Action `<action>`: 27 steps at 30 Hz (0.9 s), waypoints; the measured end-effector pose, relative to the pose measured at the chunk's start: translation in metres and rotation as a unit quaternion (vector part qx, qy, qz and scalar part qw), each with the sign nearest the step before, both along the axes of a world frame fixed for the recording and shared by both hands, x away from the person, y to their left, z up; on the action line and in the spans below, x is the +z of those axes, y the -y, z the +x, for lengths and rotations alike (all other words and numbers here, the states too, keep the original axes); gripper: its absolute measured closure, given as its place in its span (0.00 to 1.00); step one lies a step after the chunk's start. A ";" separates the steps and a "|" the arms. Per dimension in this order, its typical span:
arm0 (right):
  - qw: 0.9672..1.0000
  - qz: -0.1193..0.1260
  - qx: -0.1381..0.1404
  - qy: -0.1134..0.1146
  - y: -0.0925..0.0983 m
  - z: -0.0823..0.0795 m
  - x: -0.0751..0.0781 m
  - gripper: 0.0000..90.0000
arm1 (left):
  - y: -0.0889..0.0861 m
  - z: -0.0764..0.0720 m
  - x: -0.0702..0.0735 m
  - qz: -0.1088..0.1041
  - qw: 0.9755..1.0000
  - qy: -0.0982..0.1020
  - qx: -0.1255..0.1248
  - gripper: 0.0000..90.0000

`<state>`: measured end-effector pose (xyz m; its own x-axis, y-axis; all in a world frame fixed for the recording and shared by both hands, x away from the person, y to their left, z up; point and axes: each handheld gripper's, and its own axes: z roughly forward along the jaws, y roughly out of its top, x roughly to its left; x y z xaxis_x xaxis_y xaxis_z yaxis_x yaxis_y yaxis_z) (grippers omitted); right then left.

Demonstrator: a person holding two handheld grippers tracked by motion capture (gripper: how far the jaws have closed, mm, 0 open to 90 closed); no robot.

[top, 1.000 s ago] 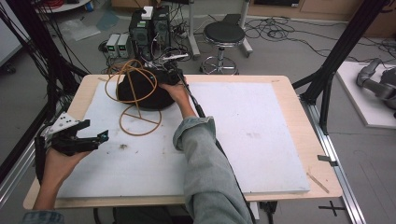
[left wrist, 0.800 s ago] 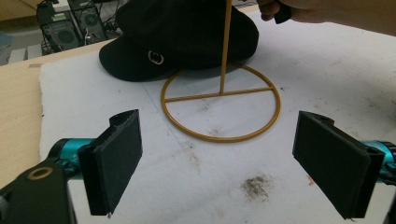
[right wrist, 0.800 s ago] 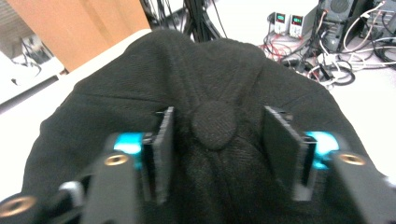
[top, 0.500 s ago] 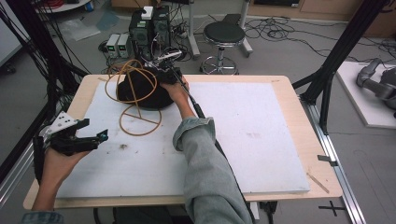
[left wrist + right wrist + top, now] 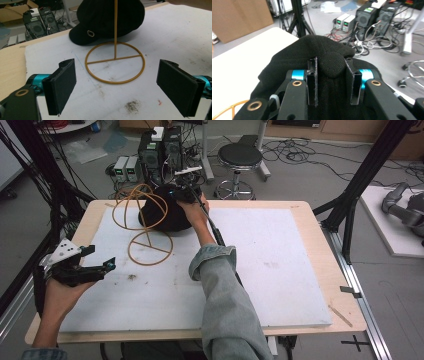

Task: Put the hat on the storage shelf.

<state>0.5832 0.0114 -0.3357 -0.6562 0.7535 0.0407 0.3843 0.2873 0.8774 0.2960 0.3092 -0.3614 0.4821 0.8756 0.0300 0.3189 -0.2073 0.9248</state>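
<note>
A black cap [image 5: 159,212] lies at the far left of the white board [image 5: 280,270], beside a gold wire stand [image 5: 150,248] with a round base and an upright rod. My right gripper [image 5: 181,195] is shut on a fold of the cap's crown [image 5: 332,62], which bulges up between the pads. In the left gripper view the cap [image 5: 110,17] sits just behind the stand's base ring [image 5: 115,62]. My left gripper [image 5: 100,259] hovers over the board's left edge, open and holding nothing, with its jaws [image 5: 119,82] pointed at the stand.
The board covers a wooden table [image 5: 320,220]. Past the far edge, computer boxes [image 5: 160,150], cables and a stool [image 5: 240,157] stand on the floor. Black frame posts flank both sides. A thin wooden stick [image 5: 342,316] lies near the front right corner.
My right hand has risen a little, drawing the cap's crown up with it. The left hand and the wire stand have stayed put.
</note>
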 end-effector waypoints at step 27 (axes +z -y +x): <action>0.988 0.087 -0.106 0.073 0.083 -0.040 0.075 0.77 | 0.006 -0.003 0.003 0.000 1.000 0.007 -0.009 0.18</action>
